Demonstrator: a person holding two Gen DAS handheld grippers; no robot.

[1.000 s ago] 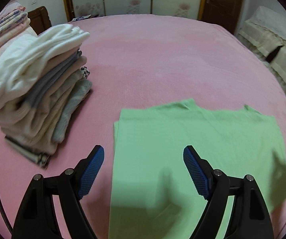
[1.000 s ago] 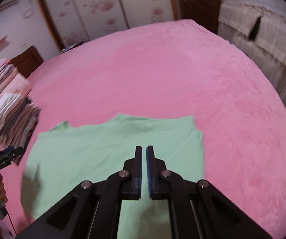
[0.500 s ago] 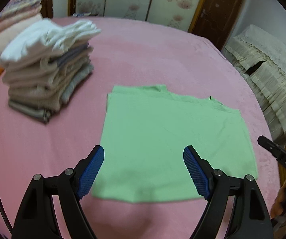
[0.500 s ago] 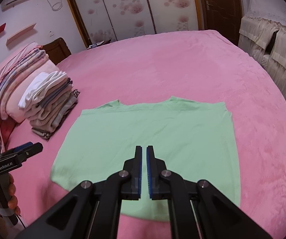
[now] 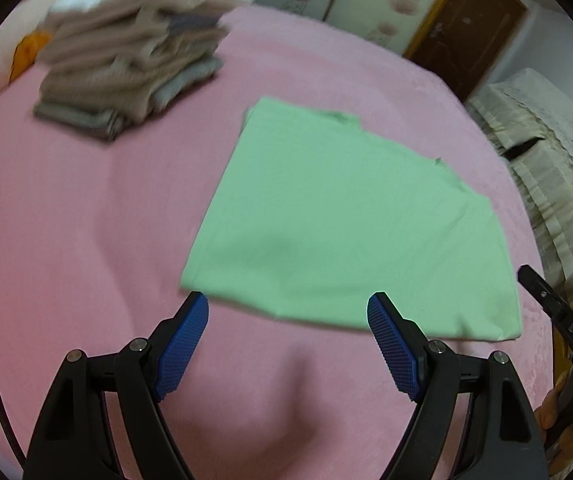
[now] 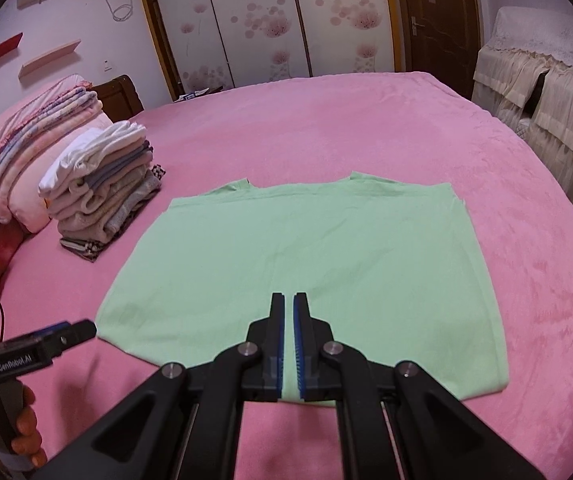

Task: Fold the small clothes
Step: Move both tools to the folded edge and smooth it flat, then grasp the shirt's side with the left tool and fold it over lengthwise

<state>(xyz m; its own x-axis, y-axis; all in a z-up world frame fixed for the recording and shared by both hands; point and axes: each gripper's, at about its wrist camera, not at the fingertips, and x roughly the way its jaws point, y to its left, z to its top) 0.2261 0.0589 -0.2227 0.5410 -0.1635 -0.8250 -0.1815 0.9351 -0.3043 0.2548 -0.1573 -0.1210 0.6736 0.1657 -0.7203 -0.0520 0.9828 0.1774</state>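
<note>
Green shirt [image 5: 350, 232] is lying at twelve o'clock, nearer the wide-open, empty left gripper [image 5: 288, 344]; right gripper [image 6: 288, 344] is sitting closed, empty.

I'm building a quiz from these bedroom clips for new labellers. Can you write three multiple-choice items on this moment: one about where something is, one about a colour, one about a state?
1. Where is the stack of folded clothes, as the right wrist view shows it?
A. To the left of the spread garment
B. On top of the spread garment
C. On the floor

2. What colour is the garment lying flat on the pink bed cover?
A. White
B. Light green
C. Dark blue

3. How do the two grippers stand?
A. Both shut on cloth
B. Left gripper shut, right gripper open
C. Left gripper open, right gripper shut, neither holding cloth

Answers:
1 A, the pile sits apart from the garment on its left, near the pillows.
2 B, the cloth is pale green against pink.
3 C, the left blue pads are spread wide and the right pads meet with nothing between them.
</note>
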